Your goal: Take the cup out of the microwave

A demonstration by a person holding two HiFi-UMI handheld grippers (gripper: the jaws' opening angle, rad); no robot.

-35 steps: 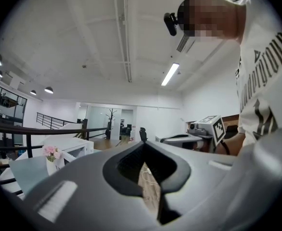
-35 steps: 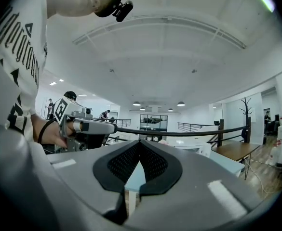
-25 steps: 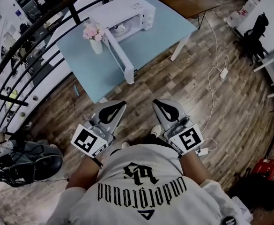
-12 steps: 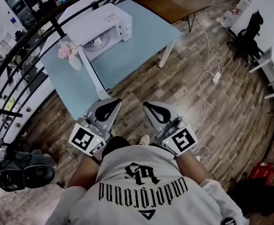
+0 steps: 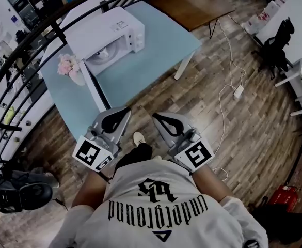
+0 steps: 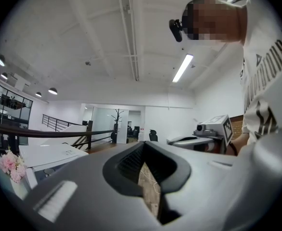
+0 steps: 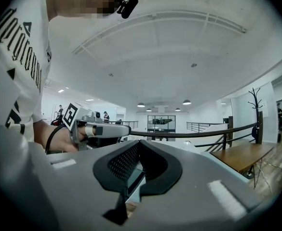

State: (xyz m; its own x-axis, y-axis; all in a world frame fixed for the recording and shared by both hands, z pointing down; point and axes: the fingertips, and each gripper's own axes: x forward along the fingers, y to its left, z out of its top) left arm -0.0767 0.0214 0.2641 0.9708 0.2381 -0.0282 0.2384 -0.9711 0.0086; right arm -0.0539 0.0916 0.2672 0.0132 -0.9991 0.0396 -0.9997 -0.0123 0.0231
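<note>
A white microwave (image 5: 105,35) stands on the light blue table (image 5: 156,43) with its door (image 5: 95,89) swung open toward me. Something pale and round lies inside its cavity (image 5: 102,56); I cannot tell if it is the cup. My left gripper (image 5: 121,113) and right gripper (image 5: 158,119) are side by side in front of my body, level, both shut and empty, short of the table's near edge. The left gripper view shows its jaws (image 6: 143,146) closed; the right gripper view shows the same (image 7: 138,143).
A vase of pink flowers (image 5: 68,67) stands left of the microwave, beside the door. A dark railing (image 5: 37,37) runs behind the table. A white cable and power strip (image 5: 238,91) lie on the wood floor at right. A black bag (image 5: 16,195) sits at left.
The table and microwave have slid down and left in the head view as I moved closer. Both grippers kept their pose and stayed shut.
</note>
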